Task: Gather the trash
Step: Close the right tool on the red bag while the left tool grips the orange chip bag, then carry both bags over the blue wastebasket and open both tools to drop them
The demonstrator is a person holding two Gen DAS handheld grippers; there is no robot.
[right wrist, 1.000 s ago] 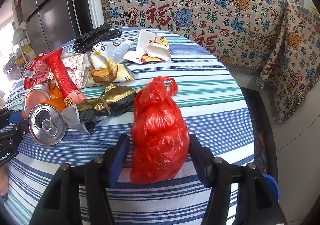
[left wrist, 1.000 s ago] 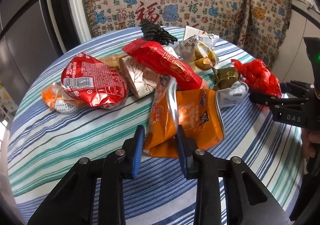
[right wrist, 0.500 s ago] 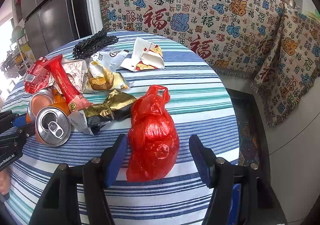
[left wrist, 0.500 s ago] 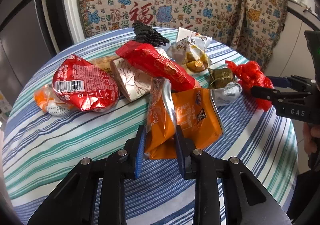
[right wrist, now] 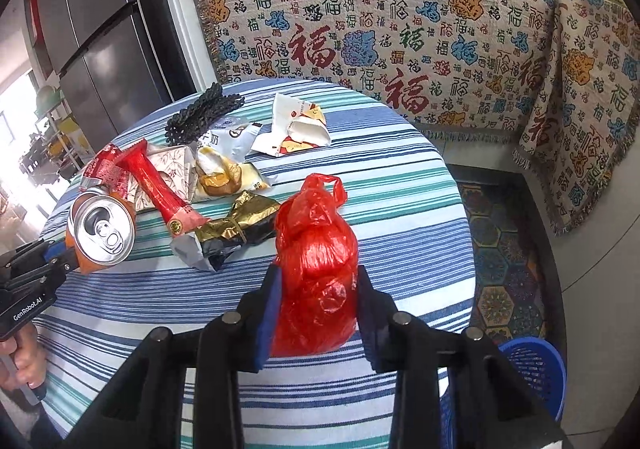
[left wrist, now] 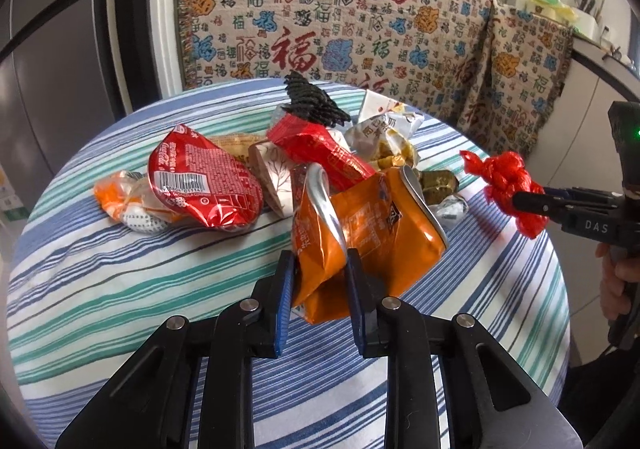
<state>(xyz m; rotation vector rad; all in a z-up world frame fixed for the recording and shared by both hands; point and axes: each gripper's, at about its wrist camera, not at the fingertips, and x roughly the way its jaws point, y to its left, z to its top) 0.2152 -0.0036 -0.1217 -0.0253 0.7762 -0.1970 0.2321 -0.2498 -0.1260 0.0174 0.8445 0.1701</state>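
Trash in two pieces is in hand: the crushed orange can (left wrist: 360,225) sits clamped between the pads of the left tool (left wrist: 320,281), whose jaws are closing on its dented body, and the red plastic bag (right wrist: 316,269) sits between the pads of the right tool (right wrist: 316,301), whose jaws are also closing and already press its sides. To do this step well, each grip should probably firm up before the lift, since the can is slick and the bag is soft and may slip. Beyond both tools, on the striped surface (left wrist: 120,269), lie the red snack packet (left wrist: 200,181), a gold foil wrapper (right wrist: 236,225) and a black bundle (right wrist: 200,113). Below the right tool's right side stands a blue basket (right wrist: 536,373), likely the bin.
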